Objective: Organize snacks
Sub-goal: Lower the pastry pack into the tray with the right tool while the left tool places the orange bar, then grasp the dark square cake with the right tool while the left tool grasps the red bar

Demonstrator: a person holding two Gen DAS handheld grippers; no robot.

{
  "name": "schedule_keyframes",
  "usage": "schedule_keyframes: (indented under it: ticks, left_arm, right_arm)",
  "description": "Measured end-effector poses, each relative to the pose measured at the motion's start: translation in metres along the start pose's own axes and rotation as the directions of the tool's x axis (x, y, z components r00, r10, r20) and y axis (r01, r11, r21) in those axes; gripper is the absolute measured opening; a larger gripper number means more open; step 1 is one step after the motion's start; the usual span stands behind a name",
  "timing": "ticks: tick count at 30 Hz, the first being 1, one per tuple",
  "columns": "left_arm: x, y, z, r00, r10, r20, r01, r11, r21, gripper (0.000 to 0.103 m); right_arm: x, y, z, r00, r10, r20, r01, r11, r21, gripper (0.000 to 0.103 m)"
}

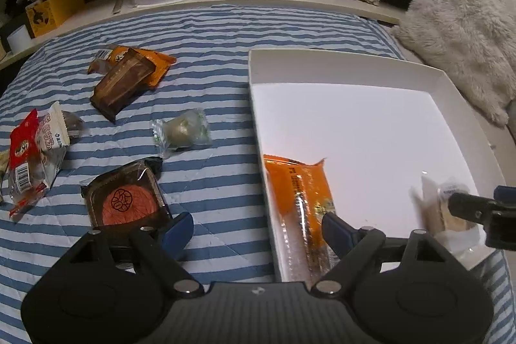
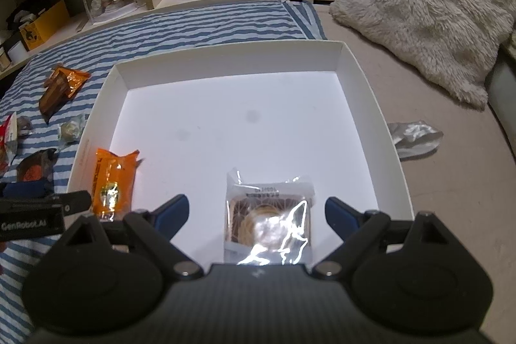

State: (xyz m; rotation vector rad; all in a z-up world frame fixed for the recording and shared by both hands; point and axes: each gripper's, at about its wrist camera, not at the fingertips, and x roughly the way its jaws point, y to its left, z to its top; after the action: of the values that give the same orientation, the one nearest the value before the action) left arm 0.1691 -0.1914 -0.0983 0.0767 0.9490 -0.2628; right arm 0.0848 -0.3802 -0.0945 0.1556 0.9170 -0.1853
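We find both claws wide open and empty. The right claw (image 2: 257, 210) hangs over the clear-wrapped pastry (image 2: 269, 228) inside the white box (image 2: 371, 92). The left claw (image 1: 258, 226) straddles the box's left wall; the round mooncake pack (image 1: 125, 199) lies just left, nearest this claw, on the striped bed (image 1: 209, 176).

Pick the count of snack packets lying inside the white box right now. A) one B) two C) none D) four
B: the right wrist view shows just two inside the white box: an orange packet by its left wall and a clear-wrapped pastry near the front; the other snacks lie on the striped blanket.
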Motion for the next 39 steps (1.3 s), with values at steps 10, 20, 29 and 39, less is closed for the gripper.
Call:
schedule_keyframes:
  ticks: [10,20,29,39]
  left_arm:
    - [-0.023,-0.003,-0.007,1.0,-0.023,0.011,0.022,1.0,0.015,0.103]
    - [-0.052,0.01,-0.011,0.999,-0.025,0.028,0.025,1.0,0.013,0.103]
    - [-0.08,0.032,-0.016,0.998,-0.004,0.057,0.003,1.0,0.013,0.103]
    - [-0.112,0.075,-0.019,0.994,0.039,0.099,-0.037,0.999,-0.028,0.103]
  right_arm:
    - [-0.011,-0.002,-0.006,1.0,0.001,0.001,-0.001,1.0,0.014,0.102]
    - [-0.033,0.009,-0.011,0.999,-0.005,0.041,0.006,1.0,-0.017,0.102]
    - [-0.059,0.026,-0.009,0.994,0.027,0.106,-0.023,0.999,-0.042,0.103]
    - [-0.071,0.053,-0.011,0.985,0.094,0.146,-0.079,0.991,-0.109,0.103]
